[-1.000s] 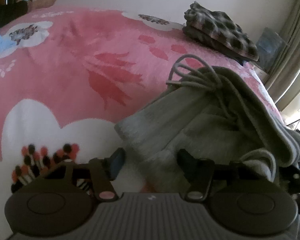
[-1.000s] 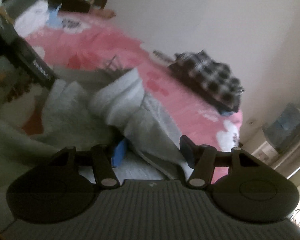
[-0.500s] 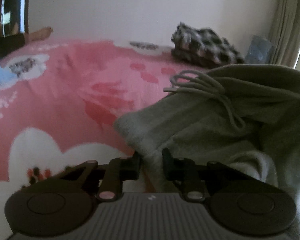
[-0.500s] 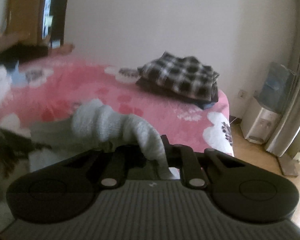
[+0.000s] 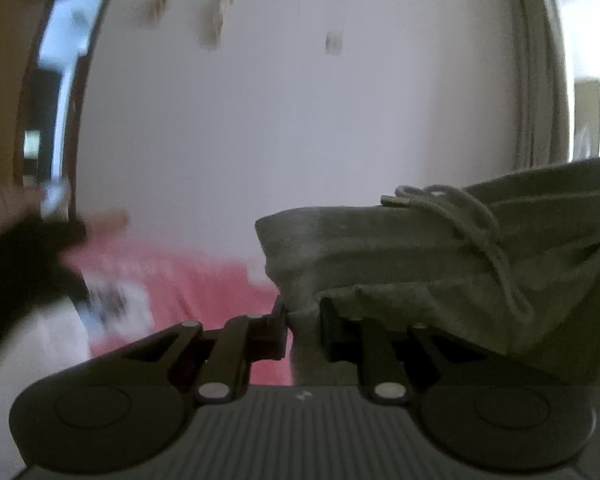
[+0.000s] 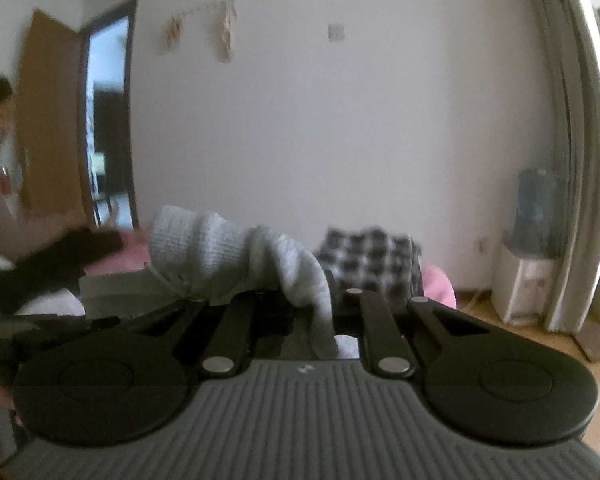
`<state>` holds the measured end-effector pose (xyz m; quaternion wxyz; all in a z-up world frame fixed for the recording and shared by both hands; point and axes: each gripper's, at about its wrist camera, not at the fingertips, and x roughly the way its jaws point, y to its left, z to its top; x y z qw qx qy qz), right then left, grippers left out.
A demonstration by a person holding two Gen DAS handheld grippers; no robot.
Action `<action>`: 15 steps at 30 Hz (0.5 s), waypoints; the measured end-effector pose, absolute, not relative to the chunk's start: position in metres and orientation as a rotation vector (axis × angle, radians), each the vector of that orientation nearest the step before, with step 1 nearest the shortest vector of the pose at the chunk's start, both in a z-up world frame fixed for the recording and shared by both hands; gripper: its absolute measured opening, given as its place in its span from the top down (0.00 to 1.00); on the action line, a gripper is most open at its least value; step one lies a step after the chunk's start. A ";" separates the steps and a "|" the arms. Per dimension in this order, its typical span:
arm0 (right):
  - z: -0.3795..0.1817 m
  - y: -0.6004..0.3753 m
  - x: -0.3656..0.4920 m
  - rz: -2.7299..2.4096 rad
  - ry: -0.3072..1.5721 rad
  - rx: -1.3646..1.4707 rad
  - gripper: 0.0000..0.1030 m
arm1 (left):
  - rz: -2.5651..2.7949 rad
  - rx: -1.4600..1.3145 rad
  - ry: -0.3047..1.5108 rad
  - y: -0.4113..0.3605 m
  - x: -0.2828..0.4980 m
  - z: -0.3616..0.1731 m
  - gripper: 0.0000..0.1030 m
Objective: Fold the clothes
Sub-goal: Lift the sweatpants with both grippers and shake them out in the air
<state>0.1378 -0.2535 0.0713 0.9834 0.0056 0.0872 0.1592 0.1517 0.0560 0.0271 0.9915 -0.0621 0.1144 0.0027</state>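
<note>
We take the pink bed cover (image 5: 188, 280) as our landmark. In our left wrist view the left gripper (image 5: 303, 324) has its jaws drawn nearly together, pinching a corner of the grey sweatpants (image 5: 440, 272); the garment hangs raised above the bed cover and bunches off toward our right, its drawstring (image 5: 472, 224) looped across the waistband. In our right wrist view the right gripper (image 6: 312, 320) is likewise closed down on a fold of the same grey fabric (image 6: 236, 252), which drapes over the jaws and hides their tips. Beyond the far end of the bed cover rises a plain white wall (image 6: 340, 140) with a small switch plate (image 6: 336, 32) and two pale hanging ornaments (image 6: 226, 36). On the far corner of the bed cover lies a folded black-and-white plaid garment (image 6: 368, 256). To the left of the bed stands an open wooden door (image 6: 48, 120), and a blurred person in dark sleeves (image 6: 52, 260) reaches over the cover there. To the right of the bed we see a water dispenser (image 6: 532, 248) on the wooden floor (image 6: 540, 344), beside a long pale curtain (image 6: 576, 160).
</note>
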 end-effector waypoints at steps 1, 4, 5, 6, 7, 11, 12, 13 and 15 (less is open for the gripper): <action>0.083 -0.253 0.125 0.329 0.147 0.016 0.90 | 0.004 -0.122 0.185 0.061 0.136 0.047 0.84; 0.123 -0.252 0.083 0.365 0.059 0.046 0.90 | 0.000 -0.115 0.052 0.074 0.088 0.106 0.84; 0.136 -0.251 0.069 0.376 0.026 0.055 0.90 | -0.002 -0.112 0.007 0.079 0.072 0.126 0.84; 0.149 -0.250 0.053 0.388 -0.010 0.060 0.90 | -0.003 -0.110 -0.037 0.084 0.056 0.145 0.84; 0.163 -0.249 0.036 0.402 -0.049 0.064 0.90 | -0.005 -0.107 -0.081 0.088 0.040 0.165 0.84; 0.218 -0.249 -0.032 0.448 -0.205 0.078 0.90 | -0.009 -0.093 -0.258 0.105 -0.025 0.243 0.84; 0.231 -0.251 -0.048 0.459 -0.241 0.085 0.90 | -0.007 -0.084 -0.300 0.106 -0.042 0.259 0.84; 0.243 -0.252 -0.065 0.470 -0.277 0.092 0.90 | -0.005 -0.074 -0.341 0.106 -0.059 0.276 0.84; 0.269 -0.255 -0.098 0.492 -0.349 0.106 0.90 | -0.001 -0.054 -0.424 0.107 -0.092 0.308 0.84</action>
